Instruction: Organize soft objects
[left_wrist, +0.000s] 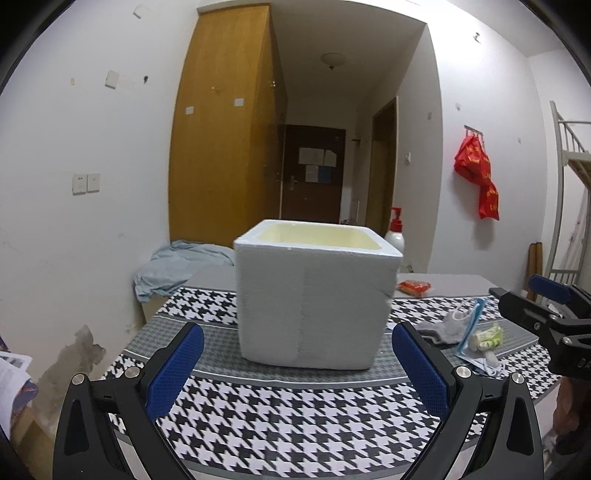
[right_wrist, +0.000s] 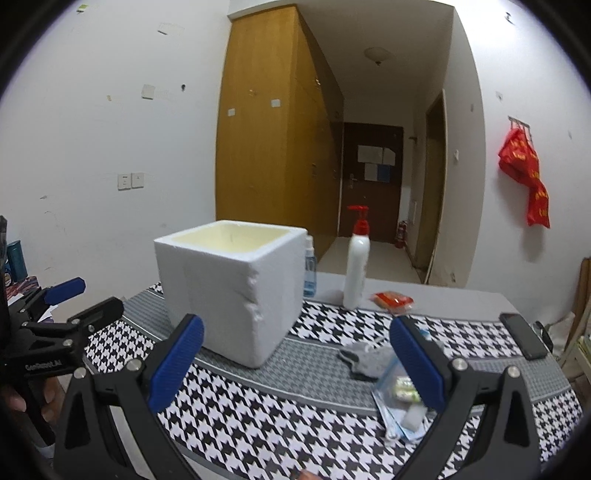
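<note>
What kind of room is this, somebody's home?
Probably a dormitory room. A metal bunk-bed frame stands at the right, a tall wooden wardrobe lines the wall, and a short hallway leads to an entrance door with paper notices on it.

I'm in a dormitory-style room. Ahead of my tool stands a tall wooden wardrobe (right_wrist: 273, 147), and beyond it a short hallway ends at a dark entry door (right_wrist: 371, 181) with notices stuck on it. To my right a white metal bunk-bed ladder (left_wrist: 569, 155) rises, and red bags (right_wrist: 524, 173) hang from wall hooks.
</note>
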